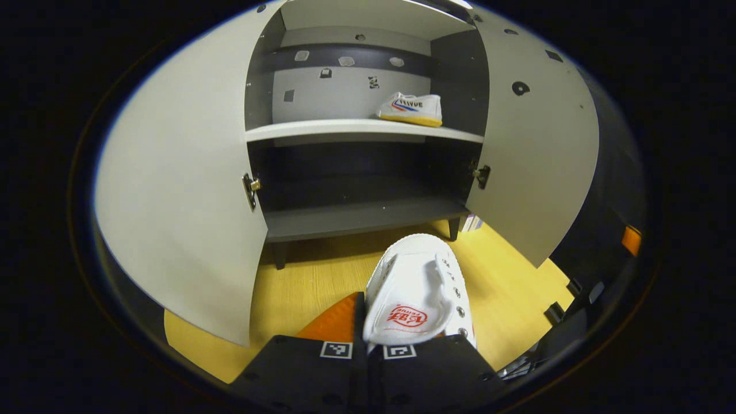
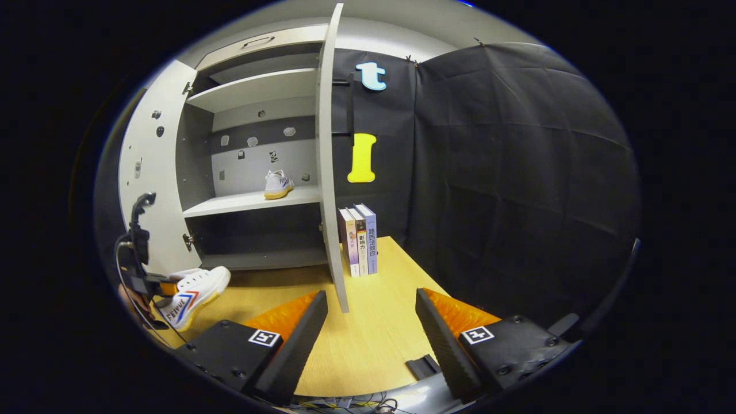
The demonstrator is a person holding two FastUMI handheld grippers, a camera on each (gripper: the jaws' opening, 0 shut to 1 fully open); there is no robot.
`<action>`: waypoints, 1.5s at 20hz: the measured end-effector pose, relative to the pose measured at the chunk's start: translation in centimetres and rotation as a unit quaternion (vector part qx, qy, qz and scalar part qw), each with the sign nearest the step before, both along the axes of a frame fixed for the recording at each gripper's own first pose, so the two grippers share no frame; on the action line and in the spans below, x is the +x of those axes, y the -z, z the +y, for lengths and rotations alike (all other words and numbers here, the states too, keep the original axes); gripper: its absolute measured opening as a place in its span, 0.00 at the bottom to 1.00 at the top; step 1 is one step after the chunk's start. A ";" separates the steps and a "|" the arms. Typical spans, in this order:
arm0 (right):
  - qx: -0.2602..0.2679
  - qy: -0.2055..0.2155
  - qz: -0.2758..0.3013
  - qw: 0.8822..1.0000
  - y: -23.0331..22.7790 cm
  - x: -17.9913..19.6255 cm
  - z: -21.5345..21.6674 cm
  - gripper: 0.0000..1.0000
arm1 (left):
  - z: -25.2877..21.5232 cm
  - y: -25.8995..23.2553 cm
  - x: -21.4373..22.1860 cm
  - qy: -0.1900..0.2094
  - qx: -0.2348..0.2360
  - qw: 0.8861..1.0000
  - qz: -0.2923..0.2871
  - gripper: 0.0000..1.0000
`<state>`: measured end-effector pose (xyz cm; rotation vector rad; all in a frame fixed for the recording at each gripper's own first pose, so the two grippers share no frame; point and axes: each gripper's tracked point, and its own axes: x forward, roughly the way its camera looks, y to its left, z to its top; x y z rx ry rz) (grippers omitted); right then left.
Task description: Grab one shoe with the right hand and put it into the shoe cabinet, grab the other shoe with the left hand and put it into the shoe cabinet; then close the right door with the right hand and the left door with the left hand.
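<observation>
Yellow wood-grain floor [image 1: 310,287] runs under the open shoe cabinet [image 1: 356,129], whose two pale flat doors stand wide at the left and right of the frame. One white canvas shoe [image 1: 411,109] with a yellow rubber sole already rests on the right part of the upper shelf [image 1: 322,129]. The second shoe [image 1: 417,293] sits in the left gripper [image 1: 368,345], whose jaws are closed on its heel; the toe points straight ahead to the cabinet opening, so its long axis is in line with the reach. It lies lower than the shelf and must rise. The right gripper [image 2: 371,339] is empty, jaws wide apart, near the right door [image 2: 328,155] and some upright books [image 2: 359,238].
</observation>
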<state>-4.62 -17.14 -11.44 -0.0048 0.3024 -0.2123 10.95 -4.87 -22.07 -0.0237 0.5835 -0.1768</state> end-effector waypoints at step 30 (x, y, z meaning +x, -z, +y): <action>0.011 0.070 -0.035 0.997 -2.8 5.8 -12.8 0.99 | 4.9 -15.3 37.8 -0.109 0.079 0.991 0.021 0.05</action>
